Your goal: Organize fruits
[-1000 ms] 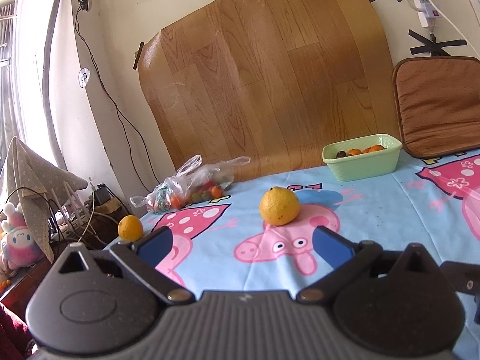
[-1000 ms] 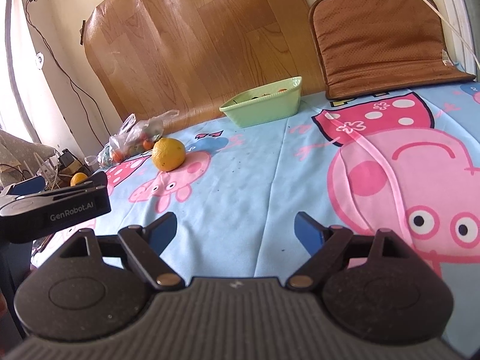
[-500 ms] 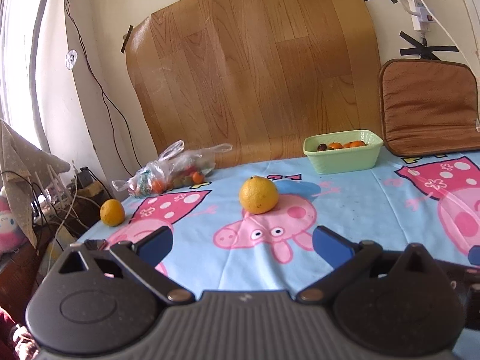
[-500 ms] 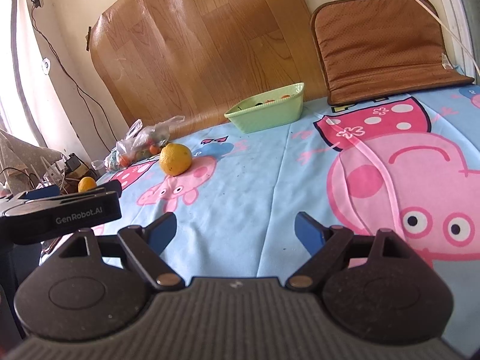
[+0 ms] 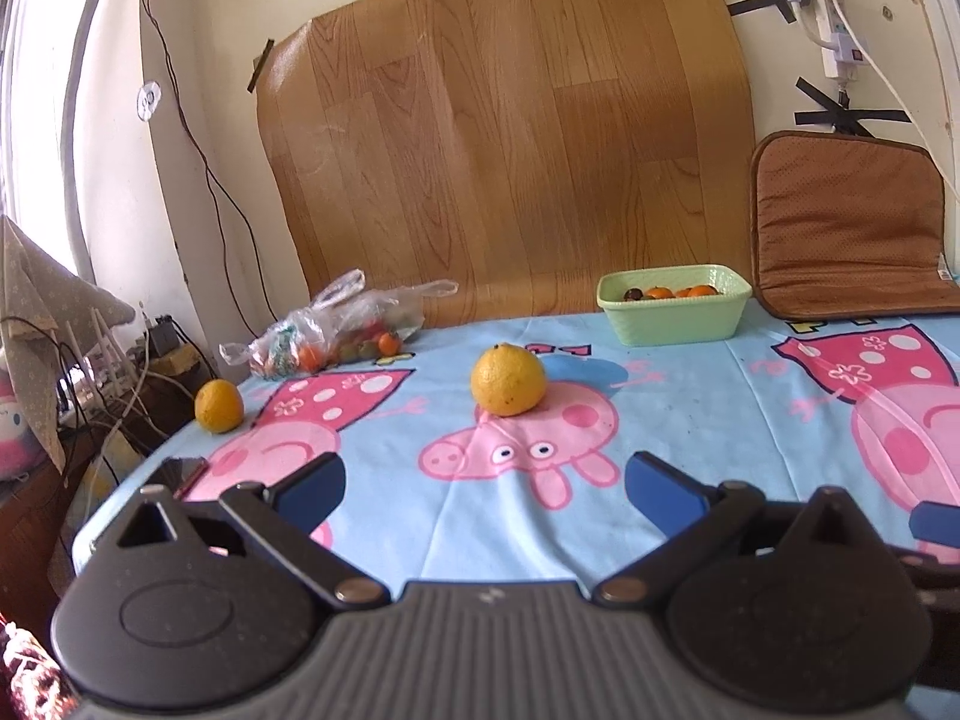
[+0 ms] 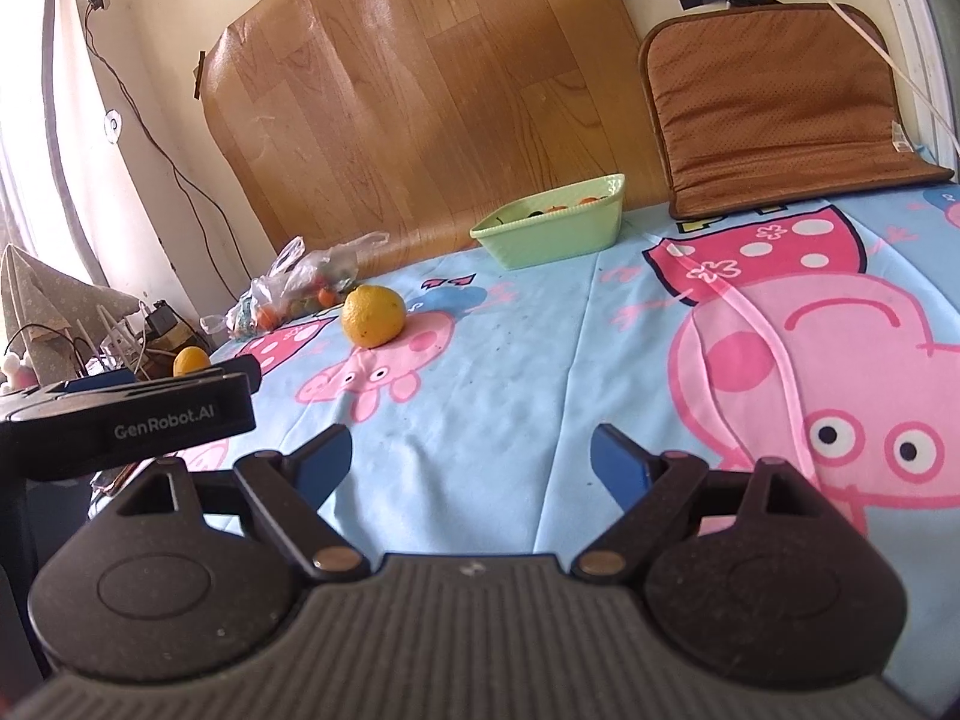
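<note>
Both claws, left gripper (image 5: 483,489) and right gripper (image 6: 471,459), wide open and empty, lined up on big orange (image 5: 507,380); next, probably reach, grasp, carry to green basket (image 5: 675,324).

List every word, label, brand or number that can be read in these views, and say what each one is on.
"GenRobot.AI": on the side of the left gripper, seen from the right wrist view.
Yellow letters on the tablecloth, near the brown cushion: partly hidden, not readable.
Dark marks on the tablecloth beside the large orange: cut off, not readable.
White tag on the cushion's edge: too small to read.
</note>
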Tool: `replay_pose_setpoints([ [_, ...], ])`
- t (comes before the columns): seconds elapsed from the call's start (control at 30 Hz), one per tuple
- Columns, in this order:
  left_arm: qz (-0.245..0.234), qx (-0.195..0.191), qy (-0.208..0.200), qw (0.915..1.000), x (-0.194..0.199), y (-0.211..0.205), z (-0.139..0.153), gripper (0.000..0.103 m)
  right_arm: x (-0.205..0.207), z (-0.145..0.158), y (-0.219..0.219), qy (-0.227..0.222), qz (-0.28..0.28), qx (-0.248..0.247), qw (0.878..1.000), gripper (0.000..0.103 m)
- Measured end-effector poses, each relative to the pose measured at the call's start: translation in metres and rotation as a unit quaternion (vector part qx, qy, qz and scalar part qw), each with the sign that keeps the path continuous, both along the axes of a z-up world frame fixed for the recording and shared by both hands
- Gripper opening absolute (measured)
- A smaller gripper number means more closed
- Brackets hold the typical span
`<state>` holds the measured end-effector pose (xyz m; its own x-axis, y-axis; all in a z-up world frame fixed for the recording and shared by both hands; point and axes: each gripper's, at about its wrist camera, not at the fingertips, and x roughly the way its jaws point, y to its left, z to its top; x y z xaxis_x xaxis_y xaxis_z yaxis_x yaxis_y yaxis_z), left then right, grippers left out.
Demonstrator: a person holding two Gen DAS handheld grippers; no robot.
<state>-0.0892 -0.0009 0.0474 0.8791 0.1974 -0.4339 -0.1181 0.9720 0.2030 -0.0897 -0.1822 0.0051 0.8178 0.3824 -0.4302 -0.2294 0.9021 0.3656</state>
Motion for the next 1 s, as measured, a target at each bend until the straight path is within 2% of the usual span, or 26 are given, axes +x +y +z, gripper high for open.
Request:
replay_pose_setpoints([
  [0.23, -0.005, -0.023, 0.002, 0.9997, 0.0, 0.005, -0.002, 0.103, -0.002, 0.001, 0.004, -0.011, 0.001, -0.012, 1.0, 0.091],
  [0.37, 0.001, -0.024, 0.004, 0.9997, 0.0, 0.006, -0.003, 0.103, 0.003, -0.003, 0.006, 0.004, 0.003, -0.011, 1.0, 0.091],
  [1.0, -0.008, -0.049, 0.005, 0.9988, -0.012, 0.011, 0.001, 0.103, -0.009, 0.002, 0.014, -0.014, 0.007, -0.025, 1.0, 0.091],
])
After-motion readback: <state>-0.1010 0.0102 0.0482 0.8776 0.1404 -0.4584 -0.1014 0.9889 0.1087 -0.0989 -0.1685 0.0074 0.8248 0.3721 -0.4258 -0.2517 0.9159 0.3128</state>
